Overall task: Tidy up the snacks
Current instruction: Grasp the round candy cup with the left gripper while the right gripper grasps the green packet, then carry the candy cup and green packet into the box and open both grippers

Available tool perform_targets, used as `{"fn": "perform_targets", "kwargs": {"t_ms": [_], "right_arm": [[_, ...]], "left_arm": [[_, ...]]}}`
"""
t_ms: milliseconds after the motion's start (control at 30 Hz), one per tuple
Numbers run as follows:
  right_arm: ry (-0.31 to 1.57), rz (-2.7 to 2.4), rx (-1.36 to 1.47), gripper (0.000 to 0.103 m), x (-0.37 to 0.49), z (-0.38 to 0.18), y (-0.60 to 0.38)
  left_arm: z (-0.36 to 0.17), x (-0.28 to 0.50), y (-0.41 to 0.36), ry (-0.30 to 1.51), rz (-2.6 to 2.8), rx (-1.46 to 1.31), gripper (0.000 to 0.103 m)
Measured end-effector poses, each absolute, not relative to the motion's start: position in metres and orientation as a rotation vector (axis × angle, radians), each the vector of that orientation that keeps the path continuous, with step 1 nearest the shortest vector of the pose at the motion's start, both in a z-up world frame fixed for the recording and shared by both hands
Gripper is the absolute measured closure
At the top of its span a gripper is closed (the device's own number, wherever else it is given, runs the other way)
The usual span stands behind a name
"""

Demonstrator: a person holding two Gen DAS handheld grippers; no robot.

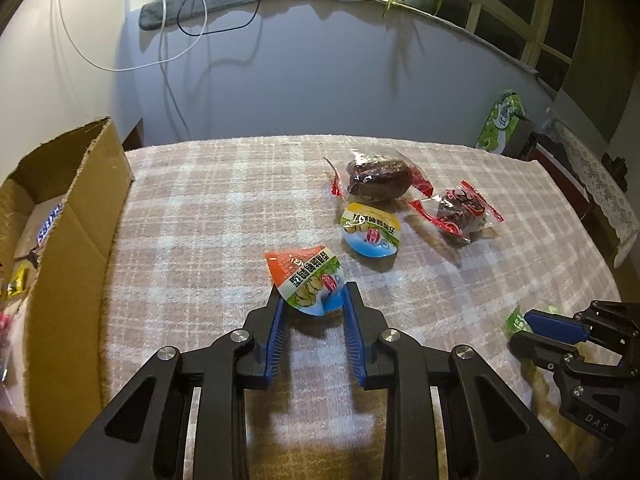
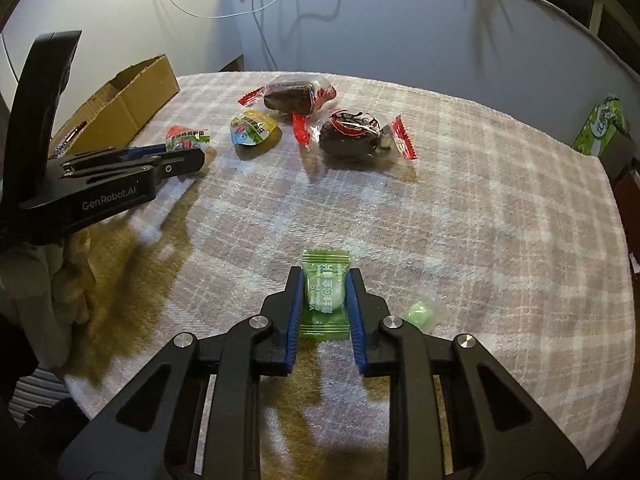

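My left gripper [image 1: 311, 295] is shut on an orange-topped jelly cup [image 1: 306, 278], its blue pads against both sides; it also shows in the right wrist view [image 2: 187, 139]. My right gripper [image 2: 323, 283] is shut on a green plum candy packet [image 2: 325, 295] on the checked cloth. A yellow-topped jelly cup [image 1: 370, 229] and two dark red-wrapped snacks [image 1: 378, 178] [image 1: 458, 212] lie further back. A cardboard box [image 1: 76, 216] at the left holds a Snickers bar [image 1: 50, 226] and other sweets.
A second small green candy [image 2: 418, 314] lies just right of my right gripper. A green tissue pack [image 1: 500, 122] stands at the table's far right edge. Cables hang on the wall behind. The table [image 2: 500, 220] edge curves round at the right.
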State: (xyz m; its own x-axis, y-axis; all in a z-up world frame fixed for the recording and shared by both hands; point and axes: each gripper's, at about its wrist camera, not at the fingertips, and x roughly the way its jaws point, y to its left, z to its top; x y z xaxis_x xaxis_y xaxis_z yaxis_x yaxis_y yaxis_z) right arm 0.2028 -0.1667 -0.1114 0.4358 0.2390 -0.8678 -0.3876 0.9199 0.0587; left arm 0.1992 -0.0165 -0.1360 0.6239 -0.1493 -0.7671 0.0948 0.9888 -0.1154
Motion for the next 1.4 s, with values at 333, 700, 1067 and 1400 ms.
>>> {"fn": "perform_targets", "kwargs": {"t_ms": [333, 700, 1067, 1400], "right_arm": [[1.029, 0.393, -0.129, 0.081, 0.198, -0.104, -0.169], [0.947, 0.440, -0.113, 0.081, 0.194, -0.068, -0.158], [0.866, 0.529, -0.141, 0.081, 0.203, -0.035, -0.105], [0.834, 0.634, -0.144, 0.081, 0.219, -0.018, -0.045]], "left_arm": [[-0.130, 0.193, -0.006, 0.876, -0.148, -0.108, 0.077], [-0.092, 0.166, 0.007, 0.791, -0.149, -0.136, 0.077], [-0.060, 0.145, 0.053, 0.712, -0.085, -0.166, 0.077], [-0.048, 0.134, 0.104, 0.676, -0.002, -0.188, 0.077]]}}
